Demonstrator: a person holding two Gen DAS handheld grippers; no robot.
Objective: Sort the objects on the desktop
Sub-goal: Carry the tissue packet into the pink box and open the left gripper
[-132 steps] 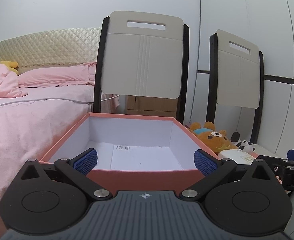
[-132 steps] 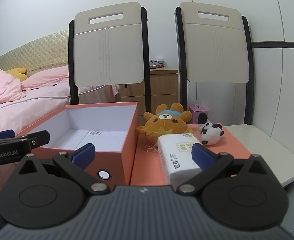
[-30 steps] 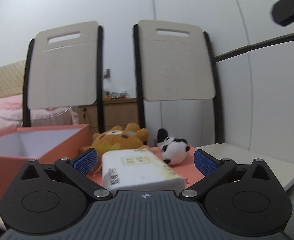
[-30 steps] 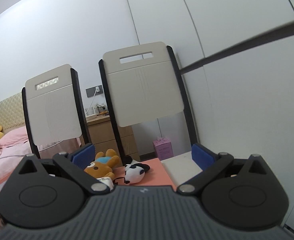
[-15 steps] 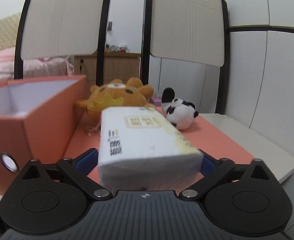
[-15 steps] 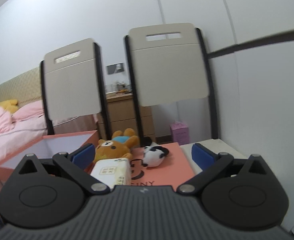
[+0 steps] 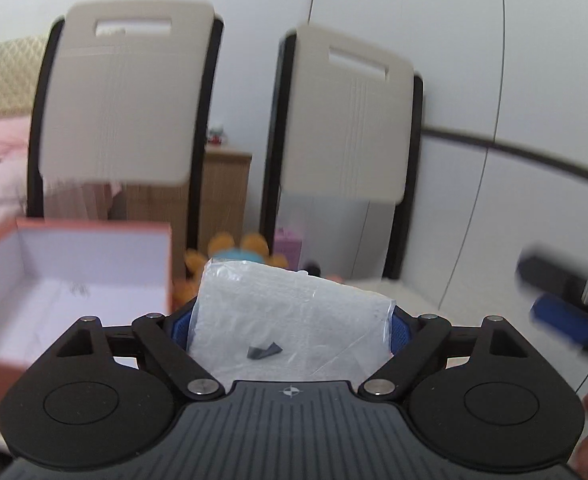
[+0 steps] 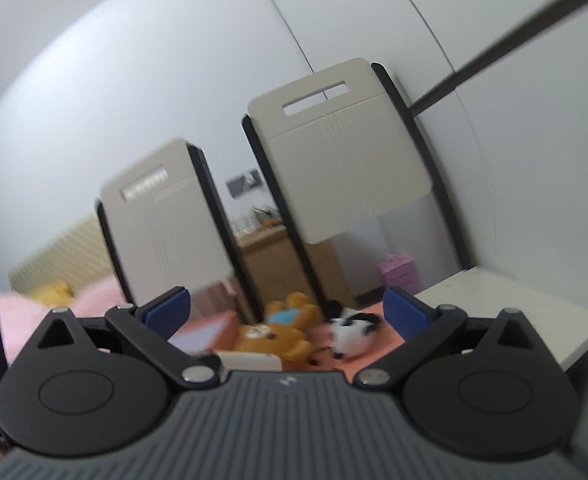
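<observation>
The left hand-held gripper (image 7: 290, 326) is closing, its pads pressed on the tissue pack (image 7: 290, 316), held right of the box (image 7: 74, 280); the right hand-held gripper (image 8: 286, 308) gapes empty above the desk (image 8: 505, 300).

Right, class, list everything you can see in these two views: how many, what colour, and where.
tissue pack: one, white in clear wrap, between the left pads
storage box: one, salmon outside, white inside, open, on the left
bear plush: one, orange, beside the box
panda plush: one, black and white, right of the bear
chairs: two, beige backs on black frames, behind the table
cabinet: one, wooden, behind the chairs
table: one, white, on the right
left gripper: one, black with blue pads, jaws closing on the pack
right gripper: one, black with blue pads, open, empty
</observation>
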